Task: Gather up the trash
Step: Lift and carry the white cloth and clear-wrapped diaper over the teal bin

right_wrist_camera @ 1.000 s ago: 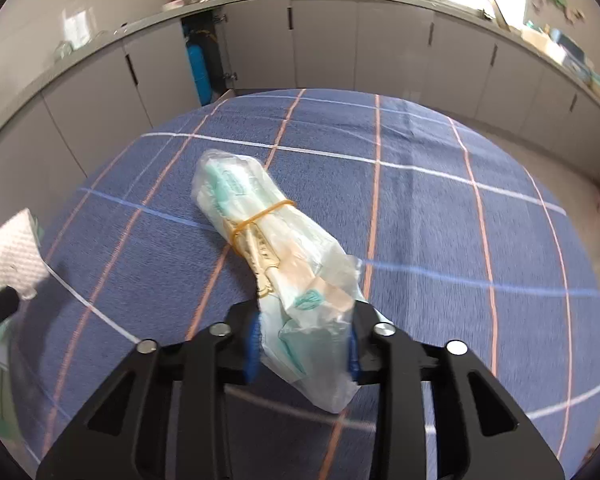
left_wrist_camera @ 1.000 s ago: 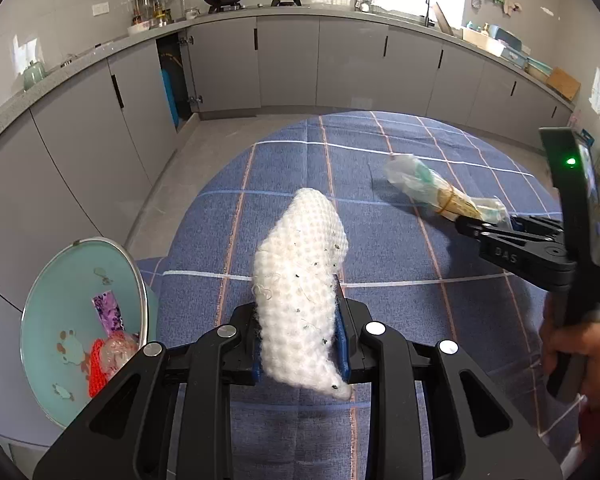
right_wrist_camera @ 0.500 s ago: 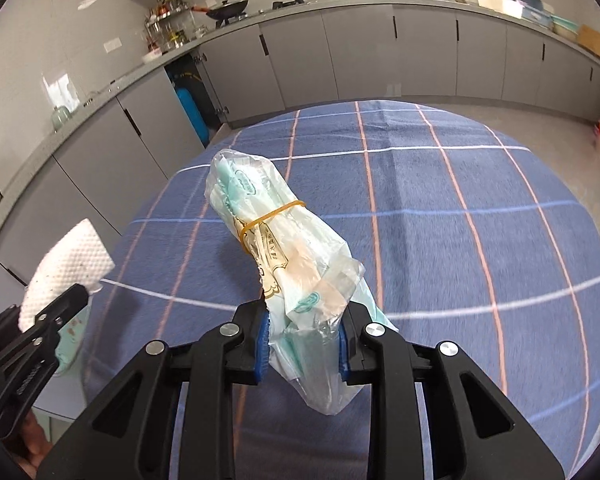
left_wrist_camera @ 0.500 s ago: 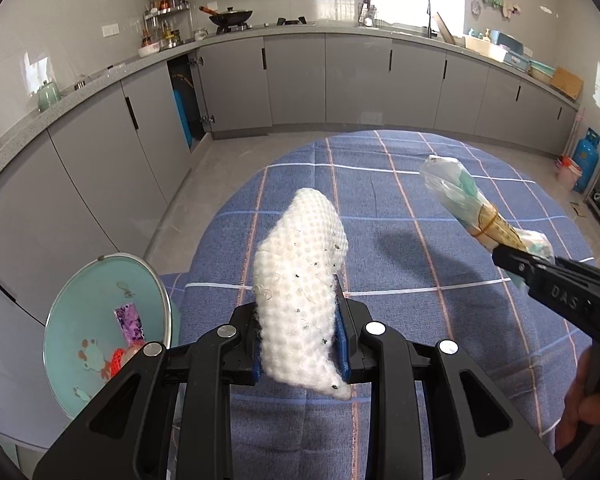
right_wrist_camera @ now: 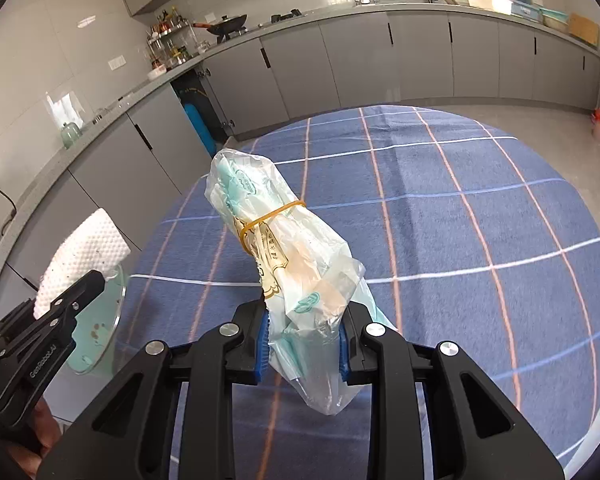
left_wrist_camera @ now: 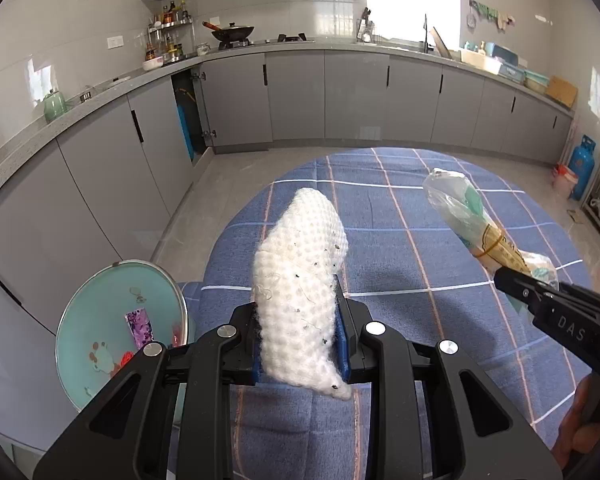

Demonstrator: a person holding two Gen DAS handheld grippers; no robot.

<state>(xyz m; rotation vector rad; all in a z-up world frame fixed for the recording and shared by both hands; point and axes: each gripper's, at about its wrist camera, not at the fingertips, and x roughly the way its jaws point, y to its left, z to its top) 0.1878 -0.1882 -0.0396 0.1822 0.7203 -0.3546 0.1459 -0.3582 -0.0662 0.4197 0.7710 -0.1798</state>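
Note:
My left gripper [left_wrist_camera: 300, 344] is shut on a white foam net wrapper [left_wrist_camera: 300, 280], held upright above the near left edge of the blue checked tablecloth [left_wrist_camera: 400, 216]. My right gripper [right_wrist_camera: 302, 344] is shut on a clear plastic bag bundle [right_wrist_camera: 268, 236] bound with a yellow rubber band, lifted off the cloth. In the left wrist view the bundle [left_wrist_camera: 476, 224] sticks up at the right. In the right wrist view the foam wrapper [right_wrist_camera: 80, 256] shows at the far left. A teal bin [left_wrist_camera: 100, 340] with a few scraps inside stands on the floor, left of the table.
Grey kitchen cabinets [left_wrist_camera: 340, 96] and a worktop with a wok and bottles run along the far wall and the left side. An open cabinet holds a blue cylinder [left_wrist_camera: 185, 128]. A blue gas cylinder [left_wrist_camera: 582, 164] stands at the far right. Tiled floor lies between table and cabinets.
Both grippers have risen with their loads. The right gripper has lifted the plastic bundle off the cloth and carried it left, toward the foam wrapper and the bin.

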